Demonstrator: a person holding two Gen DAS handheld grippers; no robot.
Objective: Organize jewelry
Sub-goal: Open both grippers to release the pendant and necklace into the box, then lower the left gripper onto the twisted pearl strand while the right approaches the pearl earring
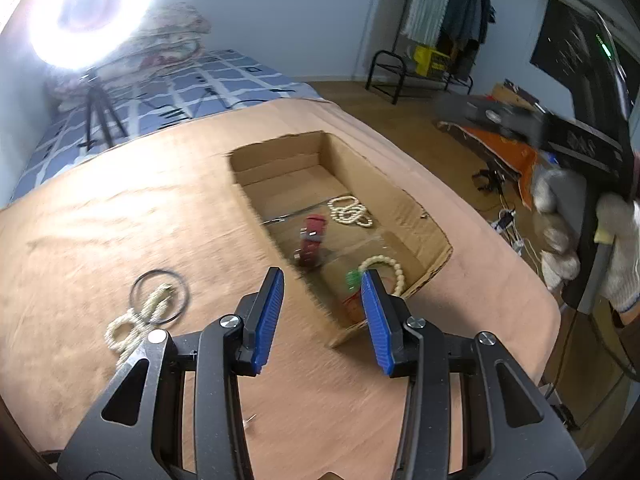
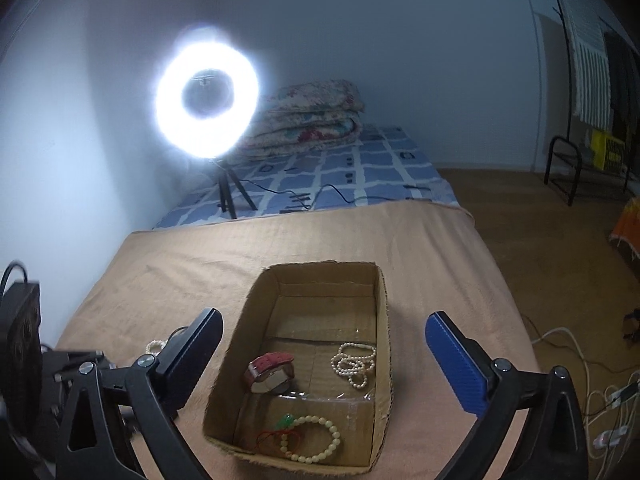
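Observation:
An open cardboard box point(image 2: 383, 320) stands on the tan-covered table point(image 2: 168, 272). Inside it lie a red watch point(image 2: 270, 372), a coiled pearl necklace point(image 2: 355, 364) and a cream bead bracelet point(image 2: 320, 440) with a green charm and red cord. In the left wrist view the same watch point(image 1: 312, 244), necklace point(image 1: 350, 211) and bracelet point(image 1: 385, 266) show in the box point(image 1: 434, 248). Left of the box, a thin black hoop point(image 1: 160, 272) and a cream woven piece point(image 1: 138, 320) lie on the cloth. My left gripper point(image 1: 323, 280) hovers open over the box's near corner, holding nothing. My right gripper point(image 2: 324, 320) stands wide open above the box, also holding nothing.
A lit ring light point(image 2: 206, 94) on a tripod stands at the table's far edge, before a bed point(image 2: 360, 168) with a folded quilt point(image 2: 312, 116). A gloved hand point(image 1: 618, 240) shows at the right. Cables point(image 2: 592, 400) lie on the floor to the right.

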